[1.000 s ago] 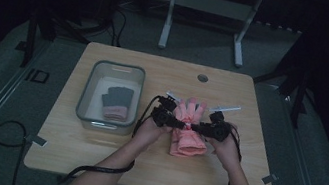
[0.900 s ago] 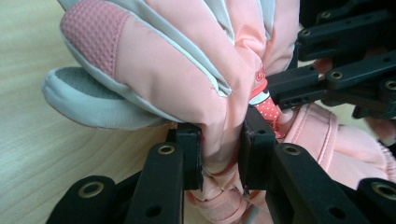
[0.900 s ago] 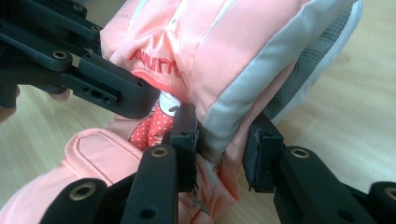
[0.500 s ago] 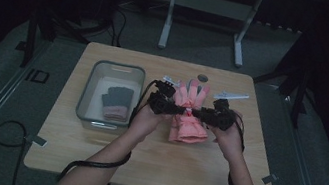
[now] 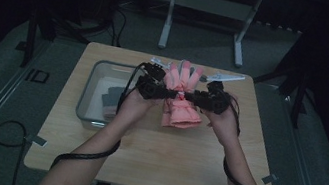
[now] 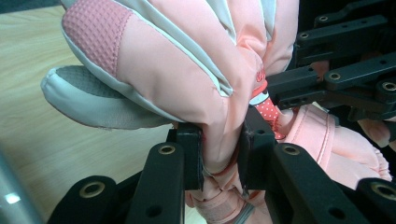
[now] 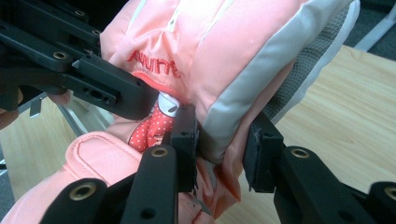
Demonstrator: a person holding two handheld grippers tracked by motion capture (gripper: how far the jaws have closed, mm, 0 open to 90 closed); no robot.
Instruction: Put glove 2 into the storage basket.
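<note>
A pink padded glove (image 5: 182, 115) with white trim hangs above the wooden table (image 5: 141, 159), fingers pointing away from me and cuff drooping toward me. My left gripper (image 5: 170, 93) pinches its left side near the wrist, and my right gripper (image 5: 192, 97) pinches the opposite side. In the left gripper view the glove (image 6: 187, 70) is squeezed between the jaws of my left gripper (image 6: 220, 144), with the right gripper (image 6: 303, 88) just beyond. In the right gripper view the glove (image 7: 224, 60) sits in my right gripper (image 7: 219, 140), and the left gripper (image 7: 107, 88) faces it.
A clear bin (image 5: 87, 95) stands on the table's left half with a dark folded item (image 5: 112, 96) inside. A metal stand (image 5: 208, 3) rises on the floor beyond the far edge. Cables trail from both grippers along my forearms.
Both hands have risen and moved toward the far side of the table, carrying the glove up off the surface between them. Both grips look unchanged.
</note>
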